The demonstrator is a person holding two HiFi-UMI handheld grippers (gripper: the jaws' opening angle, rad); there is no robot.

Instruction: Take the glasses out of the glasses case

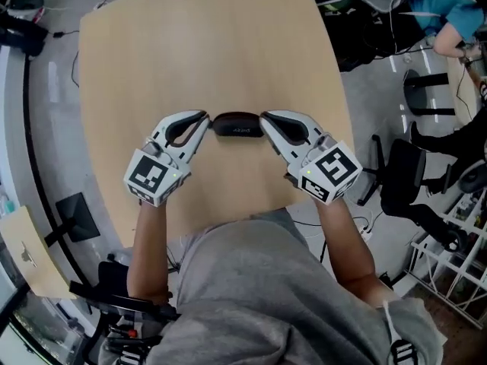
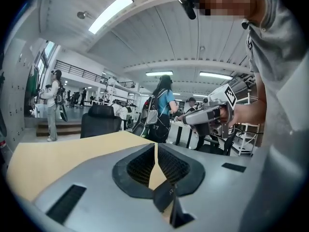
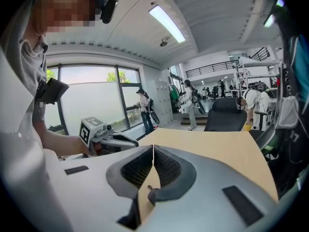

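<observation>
Across the glasses case (image 1: 237,125), left tongs (image 1: 205,119) face right tongs (image 1: 264,117), both closed.

- On my feed the table (image 1: 198,44) is a pale, plain wood tone.
- I read the glasses case (image 1: 237,125) as very dark, close to black, with a faint sheen.
- My left gripper (image 1: 205,120) is light grey, with black pads in a fine ribbed pattern and black-and-white square markers.
- My right gripper (image 1: 265,119) shows the same light grey, black ribbed pads and black-and-white markers.
- The person's shirt (image 1: 259,280) is plain grey.
- I see a grey floor (image 1: 365,120) and a black chair (image 1: 403,177).
</observation>
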